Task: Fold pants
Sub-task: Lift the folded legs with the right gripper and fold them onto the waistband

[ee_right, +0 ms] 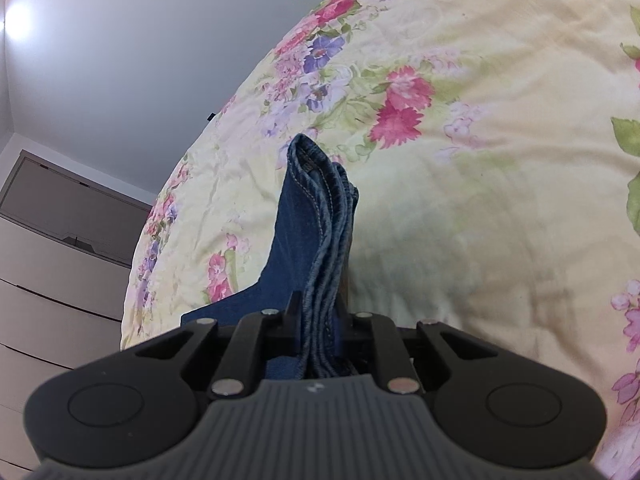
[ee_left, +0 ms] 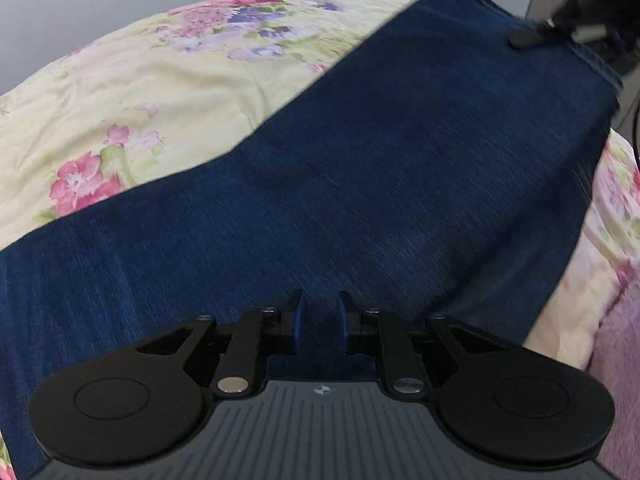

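**Inspector:** While the right gripper (ee_right: 320,320) is clamping the stacked hem layers of the pants (ee_right: 320,216), a slip is the main risk I am noting: several thick denim edges are sitting between its jaws, and one layer could be sliding free if the pull turns sharp.

**Clerk:** And the left gripper (ee_left: 320,320)?

**Inspector:** It is pointing steeply down over the middle of the pants (ee_left: 360,184), jaws standing narrowly apart with a small gap showing. Whether the pads are pinching cloth, I cannot tell. If it is gripping nothing, the fold could be dragging the whole garment across the floral quilt (ee_left: 132,92).

**Clerk:** Farther out?

**Inspector:** The right gripper (ee_left: 532,36) is appearing at the far hem, angled downward, with the leg end lifting off the quilt (ee_right: 460,208) there.
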Motion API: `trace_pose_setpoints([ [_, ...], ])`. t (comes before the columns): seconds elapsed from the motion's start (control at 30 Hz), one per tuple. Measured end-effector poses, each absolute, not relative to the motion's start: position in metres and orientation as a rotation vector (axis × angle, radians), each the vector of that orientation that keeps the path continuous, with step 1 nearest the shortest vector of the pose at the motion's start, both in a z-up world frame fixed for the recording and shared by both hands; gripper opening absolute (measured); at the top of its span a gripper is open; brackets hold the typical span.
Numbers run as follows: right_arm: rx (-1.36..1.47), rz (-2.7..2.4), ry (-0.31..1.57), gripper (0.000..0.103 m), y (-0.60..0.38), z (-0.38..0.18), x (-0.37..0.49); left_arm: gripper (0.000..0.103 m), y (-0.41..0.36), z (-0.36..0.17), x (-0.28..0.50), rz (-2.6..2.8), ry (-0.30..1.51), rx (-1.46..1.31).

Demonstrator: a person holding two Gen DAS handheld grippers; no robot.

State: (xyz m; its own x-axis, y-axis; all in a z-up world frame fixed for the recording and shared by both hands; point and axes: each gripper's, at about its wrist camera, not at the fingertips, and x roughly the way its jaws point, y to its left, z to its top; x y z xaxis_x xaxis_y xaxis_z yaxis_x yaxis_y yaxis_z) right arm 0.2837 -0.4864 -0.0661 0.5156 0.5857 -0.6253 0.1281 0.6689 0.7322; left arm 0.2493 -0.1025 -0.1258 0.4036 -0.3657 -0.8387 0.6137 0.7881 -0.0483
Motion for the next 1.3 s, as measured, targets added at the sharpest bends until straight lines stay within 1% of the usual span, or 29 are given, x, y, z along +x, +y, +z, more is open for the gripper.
trace_pose_setpoints([
  [0.1, 0.789, 0.301, 1.012, 0.009, -0.465, -0.041, 0.285, 0.020, -0.092, -0.117, 0.234, -0.655, 0.978, 0.272],
  [0.17, 0.770, 0.287, 1.012, 0.009, -0.449, -0.025, 0.284, 0.020, -0.077, -0.103, 0.227, -0.645, 0.940, 0.256],
  [0.37, 0.698, 0.329, 0.979, 0.008, -0.387, 0.020, 0.281, 0.020, 0.000, -0.055, 0.229, -0.516, 0.846, 0.121],
  [0.47, 0.674, 0.370, 0.973, 0.008, -0.346, 0.035, 0.282, 0.020, 0.042, -0.042, 0.233, -0.426, 0.811, 0.061],
  [0.6, 0.633, 0.434, 0.990, 0.008, -0.281, 0.040, 0.290, 0.020, 0.090, -0.037, 0.233, -0.339, 0.787, -0.018],
  [0.77, 0.574, 0.504, 1.052, 0.008, -0.189, 0.021, 0.304, 0.020, 0.135, -0.044, 0.230, -0.273, 0.778, -0.112],
  [0.93, 0.540, 0.526, 1.158, 0.006, -0.108, -0.031, 0.321, 0.020, 0.170, -0.056, 0.235, -0.238, 0.791, -0.226],
  [1.1, 0.491, 0.518, 1.250, 0.006, -0.061, -0.087, 0.331, 0.020, 0.187, -0.068, 0.236, -0.246, 0.804, -0.319],
  [1.17, 0.481, 0.514, 1.267, 0.006, -0.055, -0.101, 0.333, 0.020, 0.189, -0.072, 0.238, -0.255, 0.808, -0.345],
  [1.23, 0.472, 0.527, 1.270, 0.010, -0.051, -0.105, 0.333, 0.020, 0.190, -0.075, 0.241, -0.268, 0.808, -0.379],
  [1.3, 0.500, 0.567, 1.269, 0.024, -0.050, -0.103, 0.335, 0.020, 0.190, -0.075, 0.244, -0.279, 0.806, -0.407],
])
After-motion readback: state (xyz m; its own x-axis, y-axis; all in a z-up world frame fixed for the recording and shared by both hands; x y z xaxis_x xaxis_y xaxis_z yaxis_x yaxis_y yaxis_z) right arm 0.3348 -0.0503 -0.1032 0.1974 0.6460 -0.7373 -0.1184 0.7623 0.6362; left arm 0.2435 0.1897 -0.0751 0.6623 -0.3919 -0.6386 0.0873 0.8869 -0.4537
